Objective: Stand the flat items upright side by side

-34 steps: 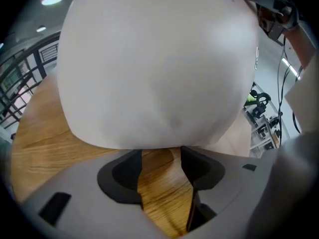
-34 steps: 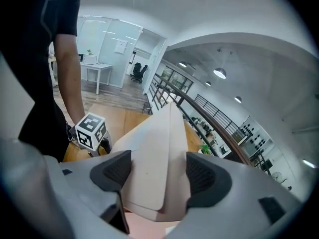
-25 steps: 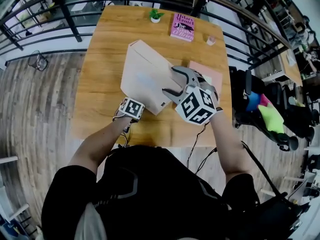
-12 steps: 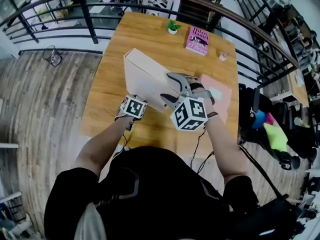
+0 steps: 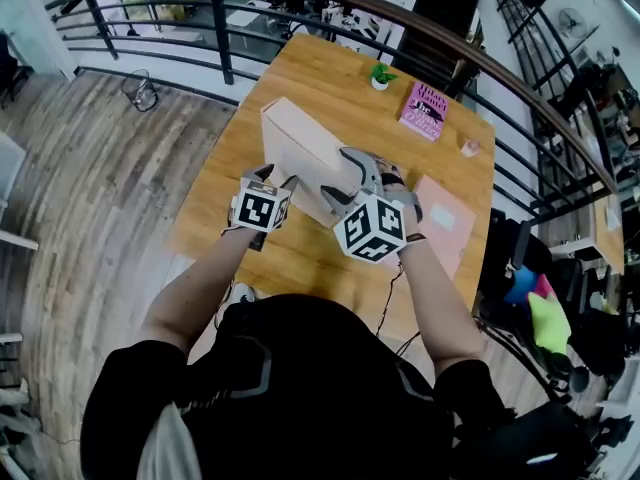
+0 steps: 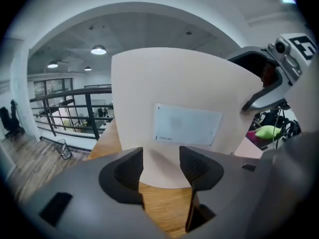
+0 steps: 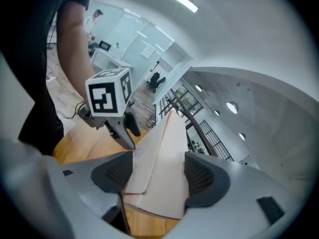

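Note:
A large beige flat mailer (image 5: 300, 148) with a white label stands tilted up on edge on the wooden table (image 5: 215, 218). My right gripper (image 5: 345, 176) is shut on its near right edge, and the right gripper view shows the mailer (image 7: 162, 148) pressed between both pads. My left gripper (image 5: 278, 180) hovers open at the mailer's near left side. In the left gripper view the labelled face (image 6: 174, 88) fills the space beyond the jaws of the left gripper (image 6: 161, 166), with nothing between them. A pink flat mailer (image 5: 445, 223) lies on the table to the right.
A pink book (image 5: 424, 110), a small potted plant (image 5: 379, 75) and a small pale object (image 5: 468, 149) sit at the table's far end. A black railing (image 5: 300, 18) runs behind the table. Wooden floor lies to the left.
The beige mailer has been tipped from a low slant to nearly upright. My left gripper rose from under its lower left corner to its left side. The right gripper kept its hold.

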A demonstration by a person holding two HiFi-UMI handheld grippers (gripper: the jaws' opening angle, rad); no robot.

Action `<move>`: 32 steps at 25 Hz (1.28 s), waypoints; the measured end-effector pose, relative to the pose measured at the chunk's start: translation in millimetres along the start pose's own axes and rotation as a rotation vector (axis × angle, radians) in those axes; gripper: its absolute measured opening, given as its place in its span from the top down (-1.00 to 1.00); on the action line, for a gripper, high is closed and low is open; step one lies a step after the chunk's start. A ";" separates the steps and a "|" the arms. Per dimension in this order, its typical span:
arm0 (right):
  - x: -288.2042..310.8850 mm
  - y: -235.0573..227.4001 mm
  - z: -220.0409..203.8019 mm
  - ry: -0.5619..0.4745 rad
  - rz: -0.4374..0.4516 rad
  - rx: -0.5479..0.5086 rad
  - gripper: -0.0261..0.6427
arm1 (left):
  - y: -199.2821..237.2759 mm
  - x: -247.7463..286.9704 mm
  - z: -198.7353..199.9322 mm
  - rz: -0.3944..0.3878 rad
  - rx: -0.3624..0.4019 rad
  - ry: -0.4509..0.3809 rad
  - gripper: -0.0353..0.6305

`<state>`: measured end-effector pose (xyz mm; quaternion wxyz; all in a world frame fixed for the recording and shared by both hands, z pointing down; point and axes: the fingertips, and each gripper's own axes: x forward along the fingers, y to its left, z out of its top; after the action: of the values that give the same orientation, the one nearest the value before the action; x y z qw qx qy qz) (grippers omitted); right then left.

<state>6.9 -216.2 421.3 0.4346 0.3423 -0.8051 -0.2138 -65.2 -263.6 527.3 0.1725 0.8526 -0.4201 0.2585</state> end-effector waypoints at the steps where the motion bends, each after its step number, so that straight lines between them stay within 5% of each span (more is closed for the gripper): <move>1: -1.4 -0.9 3.0 -0.029 0.000 0.032 -0.06 | -0.2 -3.4 0.8 0.006 0.026 0.001 0.15; 11: -12.2 -5.8 5.4 -0.137 0.091 0.145 -0.08 | -6.7 -47.6 -4.7 0.044 -0.071 -0.055 0.15; 18: -35.0 -22.1 8.0 -0.326 0.085 0.429 -0.28 | -2.2 -78.3 -5.7 0.081 -0.146 -0.096 0.16; 26: -31.5 -5.9 -25.4 -0.355 0.079 0.615 -0.33 | 2.1 -124.7 -1.5 0.150 -0.261 -0.234 0.16; 32: -12.5 1.2 -35.9 -0.389 0.087 0.676 -0.33 | 7.9 -148.7 -7.2 0.211 -0.280 -0.248 0.16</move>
<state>41.8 -207.9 434.2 0.1452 0.3848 -0.9113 0.0214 -150.0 -171.3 446.7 0.2083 0.7970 -0.5567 0.1073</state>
